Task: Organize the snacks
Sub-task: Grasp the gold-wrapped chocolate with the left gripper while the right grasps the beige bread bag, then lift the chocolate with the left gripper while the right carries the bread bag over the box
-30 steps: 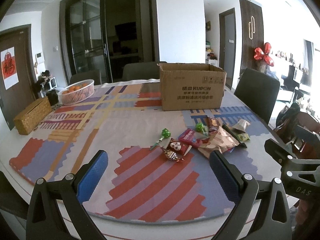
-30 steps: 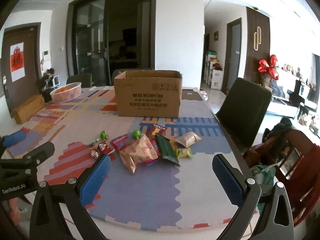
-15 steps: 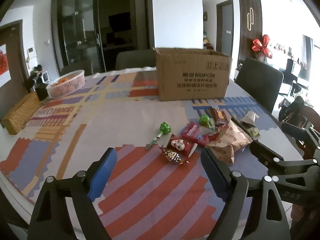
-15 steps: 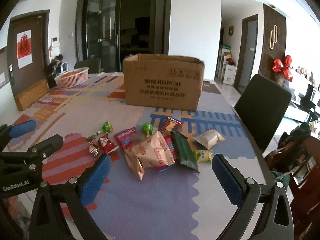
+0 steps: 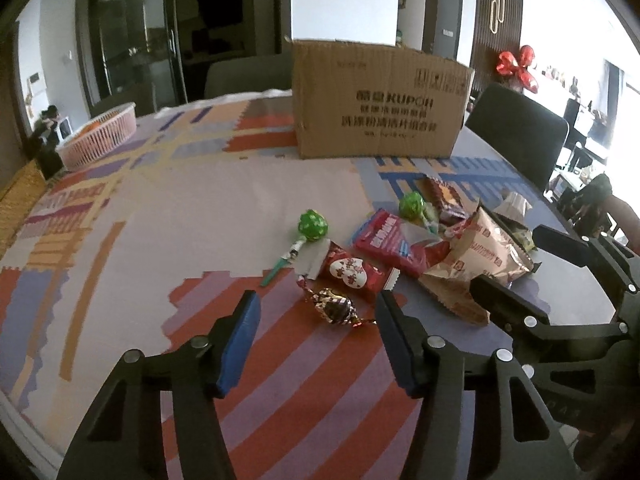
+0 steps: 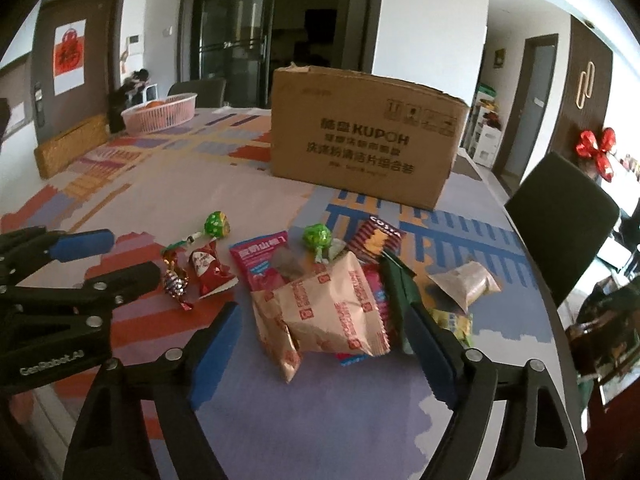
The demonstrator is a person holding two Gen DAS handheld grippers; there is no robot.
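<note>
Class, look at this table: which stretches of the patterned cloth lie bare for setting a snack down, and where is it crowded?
Bare: the patterned tablecloth between the pink slatted basket, the brown cardboard box and the green lollipop; also the purple patch nearest the camera. Crowded: the wrappers around the tan biscuit bag.

Loose heap of wrapped snacks (image 6: 320, 292) before upright open cardboard box (image 6: 364, 140).

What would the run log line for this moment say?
left gripper: closing, lined up on foil candy, not gripping | right gripper: closing around tan snack bag, not gripping | cardboard box: behind
</note>
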